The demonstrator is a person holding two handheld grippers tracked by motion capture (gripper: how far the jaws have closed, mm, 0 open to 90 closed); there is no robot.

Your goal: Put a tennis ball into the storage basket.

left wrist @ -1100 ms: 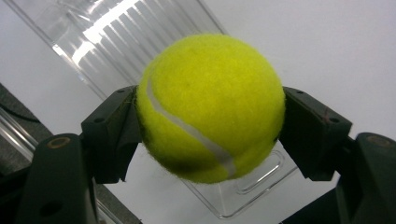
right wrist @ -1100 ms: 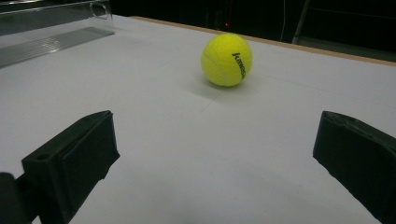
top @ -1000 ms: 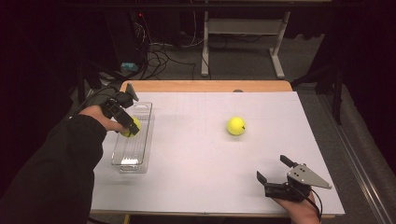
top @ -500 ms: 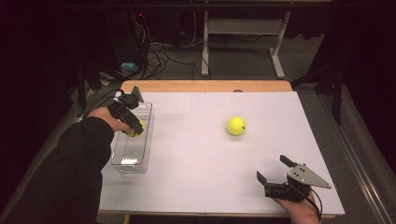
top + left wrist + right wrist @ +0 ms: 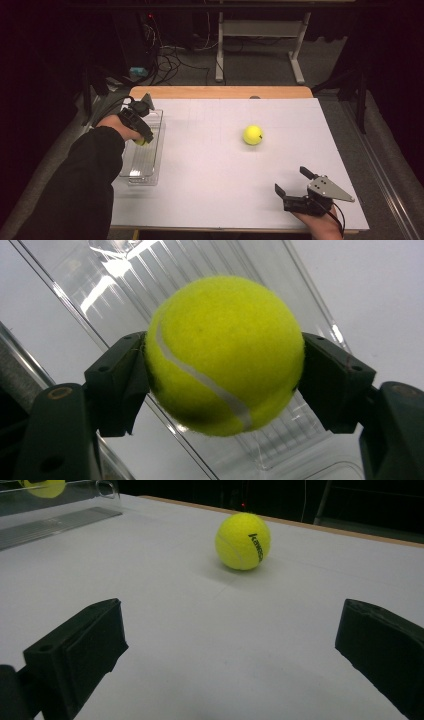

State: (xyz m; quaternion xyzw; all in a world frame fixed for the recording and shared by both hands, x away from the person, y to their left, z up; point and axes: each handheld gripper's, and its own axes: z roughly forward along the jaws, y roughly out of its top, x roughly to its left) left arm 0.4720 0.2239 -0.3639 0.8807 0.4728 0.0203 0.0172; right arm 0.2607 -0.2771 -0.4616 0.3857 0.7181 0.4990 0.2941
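A yellow tennis ball (image 5: 222, 355) sits clamped between the jaws of my left gripper (image 5: 142, 135), held over the clear plastic tray (image 5: 150, 160) at the table's left side. That same ball (image 5: 140, 142) peeks out under the hand in the high view. A second tennis ball (image 5: 252, 135) lies loose on the white table, right of centre. My right gripper (image 5: 296, 181) rests near the front right edge, open and holding nothing, with the loose ball (image 5: 243, 541) well ahead of its jaws.
The white tabletop (image 5: 210, 170) has a wooden strip (image 5: 220, 92) along its far edge. Beyond the table are cables and a desk frame (image 5: 255, 45) on a dark floor. The tray (image 5: 55, 517) appears at the upper left of the right gripper view.
My left gripper with its ball has shifted slightly toward the far end of the tray. The right gripper and the loose ball have stayed put.
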